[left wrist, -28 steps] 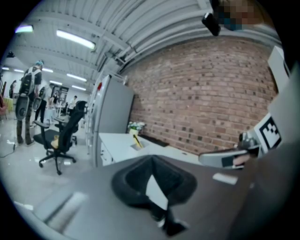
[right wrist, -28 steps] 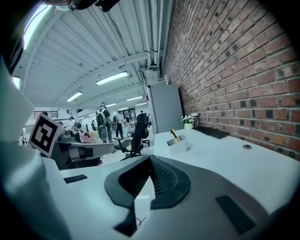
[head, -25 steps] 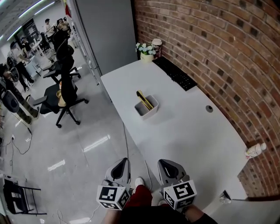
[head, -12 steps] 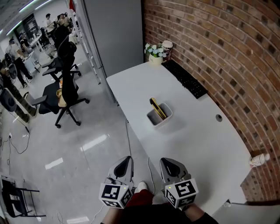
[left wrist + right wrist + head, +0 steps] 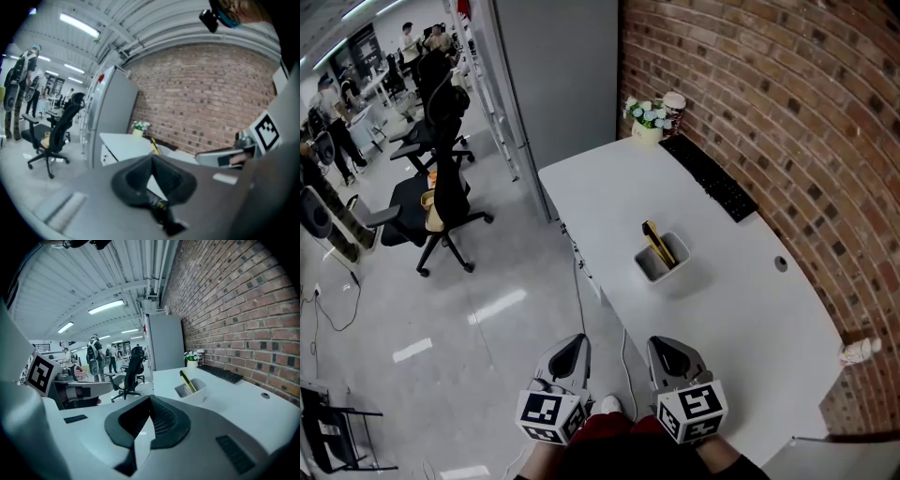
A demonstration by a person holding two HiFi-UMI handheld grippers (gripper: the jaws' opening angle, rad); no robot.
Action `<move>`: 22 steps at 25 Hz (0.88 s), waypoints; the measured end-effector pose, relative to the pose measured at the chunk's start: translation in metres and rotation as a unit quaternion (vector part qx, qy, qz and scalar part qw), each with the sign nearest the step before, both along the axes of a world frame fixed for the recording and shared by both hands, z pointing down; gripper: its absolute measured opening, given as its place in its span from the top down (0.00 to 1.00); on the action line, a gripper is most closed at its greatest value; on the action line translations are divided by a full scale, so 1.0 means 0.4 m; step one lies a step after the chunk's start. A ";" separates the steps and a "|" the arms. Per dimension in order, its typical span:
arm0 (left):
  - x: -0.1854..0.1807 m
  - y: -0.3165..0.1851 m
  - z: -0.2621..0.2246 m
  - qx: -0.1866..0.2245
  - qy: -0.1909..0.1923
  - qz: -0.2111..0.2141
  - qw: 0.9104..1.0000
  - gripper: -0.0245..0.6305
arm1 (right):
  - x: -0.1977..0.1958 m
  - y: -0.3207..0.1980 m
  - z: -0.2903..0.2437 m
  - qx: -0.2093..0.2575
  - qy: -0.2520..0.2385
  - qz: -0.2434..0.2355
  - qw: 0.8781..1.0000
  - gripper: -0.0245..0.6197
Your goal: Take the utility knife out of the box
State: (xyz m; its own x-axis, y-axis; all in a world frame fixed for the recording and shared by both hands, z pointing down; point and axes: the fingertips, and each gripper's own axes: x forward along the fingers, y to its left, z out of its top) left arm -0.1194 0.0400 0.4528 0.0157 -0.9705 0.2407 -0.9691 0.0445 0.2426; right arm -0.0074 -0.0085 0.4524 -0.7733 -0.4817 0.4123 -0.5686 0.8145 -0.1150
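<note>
A yellow and black utility knife (image 5: 657,243) stands slanted in a small white box (image 5: 664,265) in the middle of the white table (image 5: 731,309). My left gripper (image 5: 573,349) and right gripper (image 5: 670,352) hang side by side at the near edge of the table, well short of the box. Both are shut with nothing between their fingers. In the right gripper view the knife (image 5: 187,380) sticks up out of the box (image 5: 193,391) ahead and to the right of the right gripper (image 5: 151,399). In the left gripper view the knife (image 5: 154,146) shows small beyond the left gripper (image 5: 152,158).
A black keyboard (image 5: 718,183), a flower pot (image 5: 647,117) and a cup (image 5: 674,103) line the brick wall side of the table. A tipped bottle (image 5: 860,352) lies at the right edge. A grey cabinet (image 5: 553,75) stands behind; an office chair (image 5: 441,197) and people are at left.
Both grippers have come forward together towards the table, still shut. The table and the box now sit lower and further right in the head view.
</note>
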 end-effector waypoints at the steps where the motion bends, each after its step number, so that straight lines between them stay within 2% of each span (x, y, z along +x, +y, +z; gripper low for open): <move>1: -0.007 -0.004 0.001 0.000 0.001 0.002 1.000 0.96 | -0.006 -0.003 0.000 0.001 0.002 0.002 1.000 0.95; 14: -0.045 -0.083 -0.002 -0.001 0.005 0.016 1.000 0.96 | -0.009 -0.081 -0.002 0.010 0.022 0.045 0.999 0.95; 22: -0.045 -0.199 0.003 -0.005 -0.007 0.053 0.999 0.96 | -0.024 -0.160 0.011 0.014 0.019 0.073 0.997 0.95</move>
State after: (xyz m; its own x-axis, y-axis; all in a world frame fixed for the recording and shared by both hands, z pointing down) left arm -0.1374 -0.0398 0.4538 0.1143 -0.9610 0.2519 -0.9719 -0.0557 0.2286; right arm -0.0169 -0.0725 0.4570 -0.6781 -0.5995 0.4252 -0.6846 0.7257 -0.0685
